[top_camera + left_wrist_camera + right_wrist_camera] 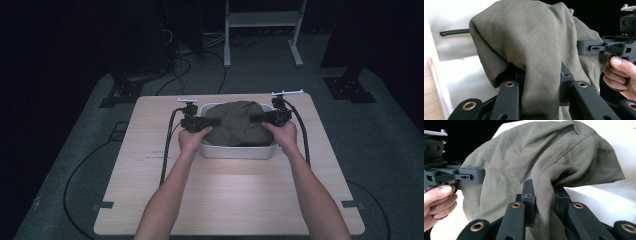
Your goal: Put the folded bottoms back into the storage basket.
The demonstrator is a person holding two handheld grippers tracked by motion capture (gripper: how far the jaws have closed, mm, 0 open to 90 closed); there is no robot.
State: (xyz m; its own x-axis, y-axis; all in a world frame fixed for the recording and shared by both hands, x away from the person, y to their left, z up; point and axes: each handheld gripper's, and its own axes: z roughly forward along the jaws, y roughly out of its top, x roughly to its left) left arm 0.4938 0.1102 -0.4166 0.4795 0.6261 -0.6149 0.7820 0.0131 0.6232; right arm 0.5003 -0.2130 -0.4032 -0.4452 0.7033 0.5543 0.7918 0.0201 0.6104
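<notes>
An olive-green cloth (238, 123) is bunched up in a white rectangular bin (237, 150) at the middle of the table. My left gripper (209, 121) is at the cloth's left side, shut on a fold of it; the left gripper view has the cloth (529, 47) pinched between the jaws of the left gripper (541, 80). My right gripper (260, 119) is shut on the cloth's right side; in the right gripper view the fabric (544, 162) runs down through the right gripper (545, 197). Each gripper view also shows the opposite gripper held by a hand.
The wooden table (230, 200) has open surface in front of the bin and to both sides. Black cables (167, 145) trail from the grippers along the table. A white frame (262, 30) and dark stands sit on the floor beyond the table.
</notes>
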